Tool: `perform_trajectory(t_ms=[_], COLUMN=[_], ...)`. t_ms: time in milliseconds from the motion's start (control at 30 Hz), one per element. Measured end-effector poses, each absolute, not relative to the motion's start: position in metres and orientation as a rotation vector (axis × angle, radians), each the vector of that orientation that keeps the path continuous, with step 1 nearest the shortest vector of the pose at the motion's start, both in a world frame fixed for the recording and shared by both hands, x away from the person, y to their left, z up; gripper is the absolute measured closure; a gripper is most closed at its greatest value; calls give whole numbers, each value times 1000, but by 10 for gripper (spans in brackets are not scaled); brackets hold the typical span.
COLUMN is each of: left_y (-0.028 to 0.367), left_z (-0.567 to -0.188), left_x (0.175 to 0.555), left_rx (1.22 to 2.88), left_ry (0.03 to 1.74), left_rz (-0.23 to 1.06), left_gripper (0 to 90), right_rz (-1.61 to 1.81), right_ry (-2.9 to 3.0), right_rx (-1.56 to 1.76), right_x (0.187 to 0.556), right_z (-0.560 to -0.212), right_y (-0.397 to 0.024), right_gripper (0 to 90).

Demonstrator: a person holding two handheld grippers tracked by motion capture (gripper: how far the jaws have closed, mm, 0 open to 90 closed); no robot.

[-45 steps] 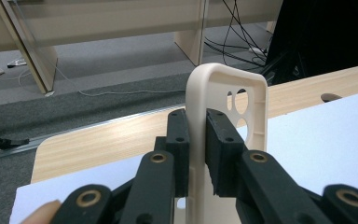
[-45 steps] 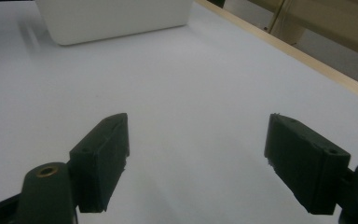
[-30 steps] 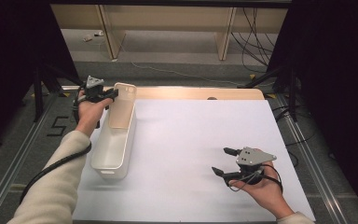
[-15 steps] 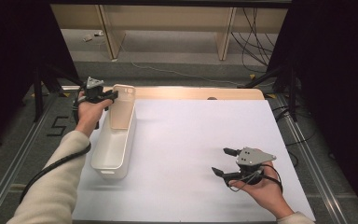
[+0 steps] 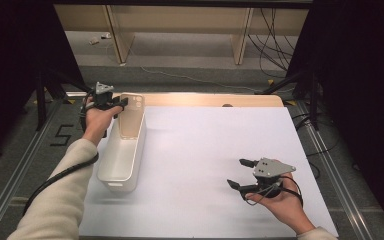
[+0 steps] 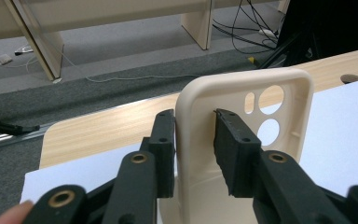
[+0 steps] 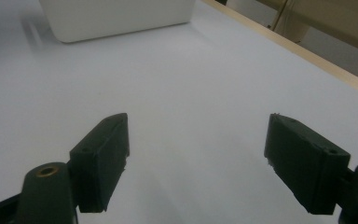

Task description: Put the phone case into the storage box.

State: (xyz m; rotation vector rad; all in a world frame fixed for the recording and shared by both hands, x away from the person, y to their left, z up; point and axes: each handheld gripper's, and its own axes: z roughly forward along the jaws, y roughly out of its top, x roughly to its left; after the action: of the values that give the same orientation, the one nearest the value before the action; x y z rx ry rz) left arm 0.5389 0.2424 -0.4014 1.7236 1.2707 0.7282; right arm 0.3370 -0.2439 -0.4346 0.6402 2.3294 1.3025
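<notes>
A beige phone case [image 5: 130, 116] with round camera holes stands on end in the far part of a white bin [image 5: 120, 165]. My left gripper [image 5: 122, 103] is at the case's top. In the left gripper view the case [image 6: 196, 149] has one side wall between the jaws of that gripper [image 6: 194, 116]. The jaws have just been opening. One pad lies against the wall's outside and the other stands apart from its inside, so the gripper is open. My right gripper [image 5: 236, 173] hovers open over the white mat at the near right, and nothing sits between the jaws of the right gripper [image 7: 198, 149].
A white mat [image 5: 205, 145] covers most of the wooden table [image 5: 205, 99]. The bin [image 7: 116, 18] runs along the mat's left edge. Beyond the table lie a grey floor, wooden furniture legs and cables. Dark stands flank both sides.
</notes>
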Motion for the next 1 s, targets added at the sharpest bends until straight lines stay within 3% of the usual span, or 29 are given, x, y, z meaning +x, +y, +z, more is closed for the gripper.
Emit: perform_trajectory(t_ms=[200,467,567,900,1000], left_y=[239,242,246,255,257], left_z=[-397,-387,-385,-387,-389], left_x=[539,534,532,530,531], left_rx=[1738,1731,1727,1700,1681], left_ry=[1260,1248,1257,1349,1392], left_rz=[747,777,792,810,820], left_gripper=[583,572,616,884,895], right_rz=[1304,1300,1299,1300,1304], right_ry=[2333,2336,2338,2337,2333], right_rx=[640,643,642,643,641], right_x=[337,337,337,337,337], right_z=[-435,-435,-435,-436,-435], right_y=[-243,-243,-243,-243,-243], right_gripper=[233,233,233,233,233])
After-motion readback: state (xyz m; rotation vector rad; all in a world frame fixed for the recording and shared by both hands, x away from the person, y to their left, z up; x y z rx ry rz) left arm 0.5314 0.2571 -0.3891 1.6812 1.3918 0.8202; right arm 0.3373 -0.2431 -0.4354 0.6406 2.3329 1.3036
